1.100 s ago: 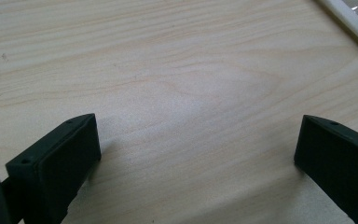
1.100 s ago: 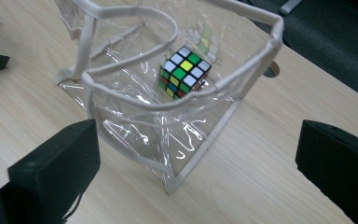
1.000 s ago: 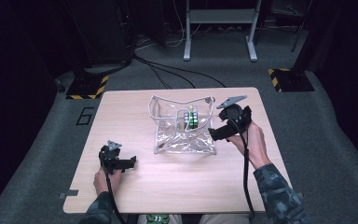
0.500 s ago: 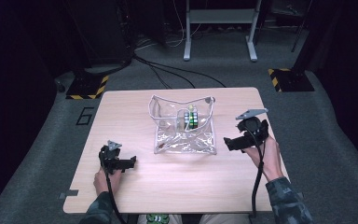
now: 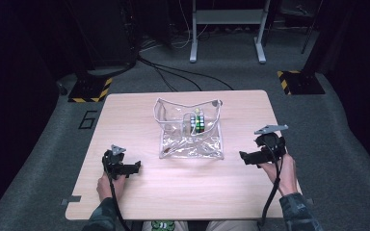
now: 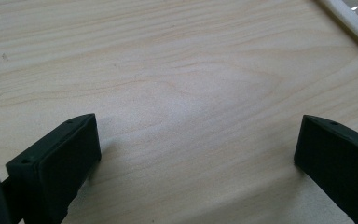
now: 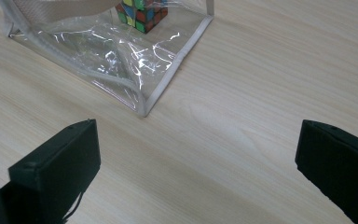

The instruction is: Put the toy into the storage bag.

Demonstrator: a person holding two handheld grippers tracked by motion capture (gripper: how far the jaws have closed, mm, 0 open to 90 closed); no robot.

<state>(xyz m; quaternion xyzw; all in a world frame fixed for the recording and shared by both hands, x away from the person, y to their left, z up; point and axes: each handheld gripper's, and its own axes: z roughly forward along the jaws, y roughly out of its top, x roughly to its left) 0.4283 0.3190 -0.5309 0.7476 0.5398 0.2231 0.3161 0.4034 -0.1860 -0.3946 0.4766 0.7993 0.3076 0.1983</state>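
Resting on the desk (image 5: 139, 110), both grippers, jaws apart, hold nothing: left gripper (image 5: 136, 167) and right gripper (image 5: 242, 157) flank the clear pouch (image 5: 190, 144) holding a cube (image 5: 198, 120).

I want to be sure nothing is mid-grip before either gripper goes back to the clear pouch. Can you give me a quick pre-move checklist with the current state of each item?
1. Left gripper open and holding nothing: ok, jaws stand wide over bare table.
2. Right gripper open and holding nothing: ok, jaws wide apart, only wood between them.
3. Both grippers apart from the clear pouch: ok, in the high view each sits off to a side of it.
4. Puzzle cube inside the pouch: ok, seen through the clear wall.
5. Pouch mouth open at the top: ok, its rim gapes.
6. Pouch zipper free to slide: cannot tell.
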